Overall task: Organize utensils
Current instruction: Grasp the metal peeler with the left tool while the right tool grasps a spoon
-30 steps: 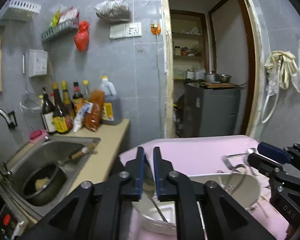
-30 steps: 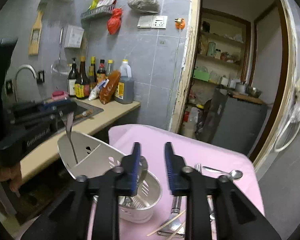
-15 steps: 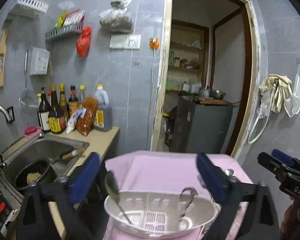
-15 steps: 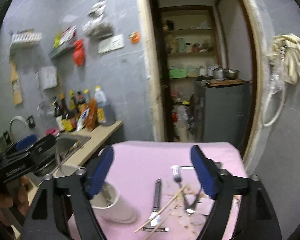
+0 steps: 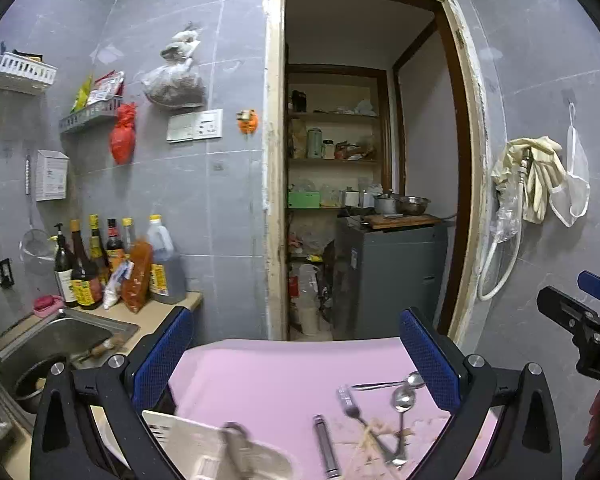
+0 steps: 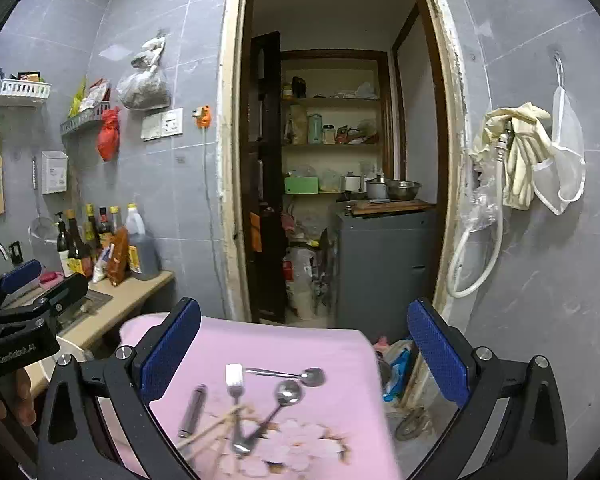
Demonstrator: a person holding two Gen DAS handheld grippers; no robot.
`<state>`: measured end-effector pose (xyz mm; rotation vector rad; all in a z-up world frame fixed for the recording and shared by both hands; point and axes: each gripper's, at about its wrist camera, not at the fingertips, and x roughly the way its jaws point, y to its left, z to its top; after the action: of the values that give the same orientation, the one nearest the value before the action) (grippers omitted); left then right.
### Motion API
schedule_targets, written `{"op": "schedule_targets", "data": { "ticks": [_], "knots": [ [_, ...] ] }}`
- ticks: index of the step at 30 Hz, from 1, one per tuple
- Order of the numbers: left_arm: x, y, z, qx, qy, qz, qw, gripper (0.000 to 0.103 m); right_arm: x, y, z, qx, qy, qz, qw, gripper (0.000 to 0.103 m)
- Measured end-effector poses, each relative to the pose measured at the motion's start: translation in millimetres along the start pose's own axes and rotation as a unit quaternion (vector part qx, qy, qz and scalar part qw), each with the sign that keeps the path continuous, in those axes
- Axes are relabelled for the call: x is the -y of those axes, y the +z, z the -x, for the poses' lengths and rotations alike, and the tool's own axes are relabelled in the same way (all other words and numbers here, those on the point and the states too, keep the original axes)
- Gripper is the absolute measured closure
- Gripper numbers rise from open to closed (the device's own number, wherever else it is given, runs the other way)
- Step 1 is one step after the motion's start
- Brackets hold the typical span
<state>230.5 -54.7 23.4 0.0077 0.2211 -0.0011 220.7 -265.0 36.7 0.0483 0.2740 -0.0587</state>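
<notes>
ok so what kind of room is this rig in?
Most likely a small home kitchen: a steel sink set in a counter, sauce and oil bottles against the tiled wall, and a pantry with shelves through the doorway.

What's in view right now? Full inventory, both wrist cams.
spoons: two, silver, pink cloth, right part
fork: one, silver, beside spoons
chopsticks: count unclear, wooden, across the fork, blurred
dark handle: one, grey, left of fork
utensil holder: one, white, near left on cloth
cloth: one, pink, over table
bottles: several, dark and amber, counter by sink
sink: one, steel, far left
gloves: pale, hanging on right wall
left tongs: blue pads, open, empty
right tongs: blue pads, open, empty
</notes>
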Motion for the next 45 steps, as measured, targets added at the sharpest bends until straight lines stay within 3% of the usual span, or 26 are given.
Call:
{"op": "schedule_targets", "data": {
  "ticks": [6, 16, 23, 30, 36, 45],
  "knots": [
    [40.3, -14.1, -23.7, -0.016, -0.002, -0.015, 0.9998, 0.0, 36.9, -14.4, -28.5, -0.022, 0.027, -0.003, 0.999, 0.001],
    [79.8, -57.5, -77.6, -0.114, 0.006, -0.013, 0.9934, 0.001, 79.0, -55.2, -97.0, -0.086, 0.087, -0.015, 0.992, 0.003],
    [81.5, -91.3, -122.9, -0.197, 0.05, 0.008, 0.979, 0.028, 75.8, -94.7, -149.3, -0.165, 0.132, -0.021, 0.977, 0.035],
    [65.6, -121.9, -155.8, -0.255, 0.102, 0.031, 0.961, 0.034, 47.8, -136.5, -200.2, -0.24, 0.16, -0.007, 0.958, 0.054],
    [52.8, -135.0, -177.0, -0.288, 0.126, 0.053, 0.9478, 0.041, 23.5, -163.2, -233.4, -0.293, 0.158, 0.003, 0.943, 0.067],
    [36.7, -145.9, -195.9, -0.324, 0.129, 0.08, 0.9336, 0.053, 1.9, -179.5, -266.2, -0.334, 0.183, 0.007, 0.925, 0.071]
  ]
}}
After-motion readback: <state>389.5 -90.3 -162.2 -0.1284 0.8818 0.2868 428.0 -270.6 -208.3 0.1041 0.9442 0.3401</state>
